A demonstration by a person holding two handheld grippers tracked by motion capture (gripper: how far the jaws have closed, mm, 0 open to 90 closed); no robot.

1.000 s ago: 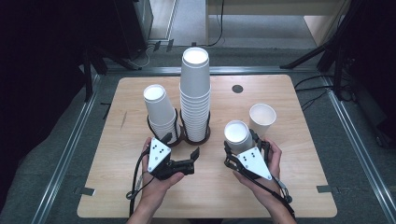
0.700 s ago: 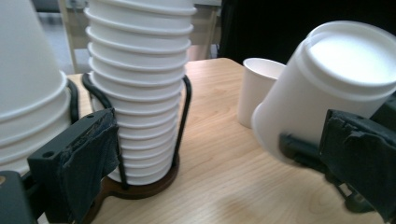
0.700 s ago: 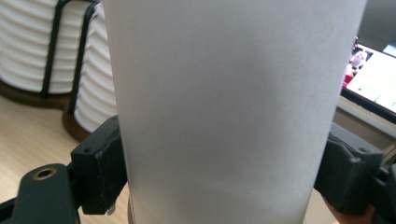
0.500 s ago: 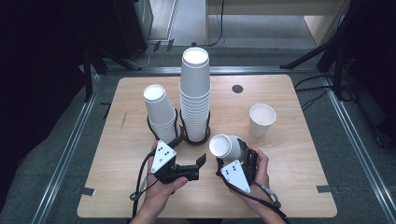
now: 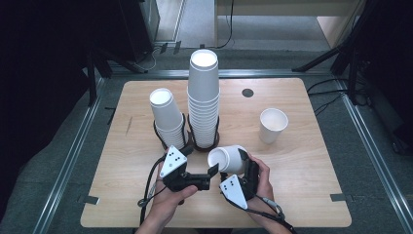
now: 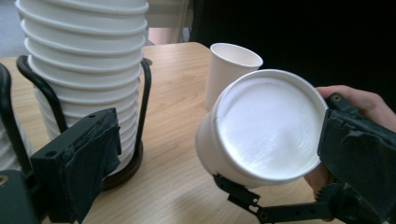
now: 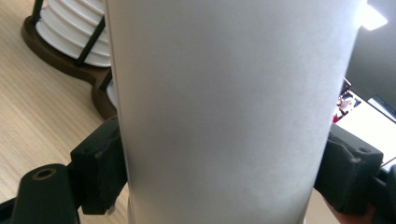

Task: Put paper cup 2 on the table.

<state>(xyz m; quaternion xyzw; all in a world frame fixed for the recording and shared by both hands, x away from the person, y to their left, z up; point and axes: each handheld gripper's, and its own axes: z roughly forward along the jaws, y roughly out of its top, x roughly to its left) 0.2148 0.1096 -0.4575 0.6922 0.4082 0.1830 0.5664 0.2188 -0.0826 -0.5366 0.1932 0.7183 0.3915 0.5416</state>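
Note:
A white paper cup (image 5: 228,159) lies tipped on its side above the table, with my right gripper (image 5: 242,165) shut on its wall. In the right gripper view the cup (image 7: 219,102) rises between the two black pads (image 7: 100,163), which press on both sides. Its recessed base (image 6: 271,126) faces my left gripper (image 5: 210,176), which points right and stands open just left of the cup. In the left gripper view my left gripper (image 6: 219,158) has its jaws wide apart, with the base near the right one and nothing pressed.
A tall stack of cups (image 5: 203,97) and a shorter stack (image 5: 168,119) stand in dark wire holders just behind the grippers. A single upright cup (image 5: 272,125) stands at the right. The wooden table (image 5: 302,185) has a small dark hole (image 5: 248,92) near its far edge.
My right gripper has carried the cup left and toward the near edge, and tipped it from upright onto its side. The left gripper has shifted slightly toward it.

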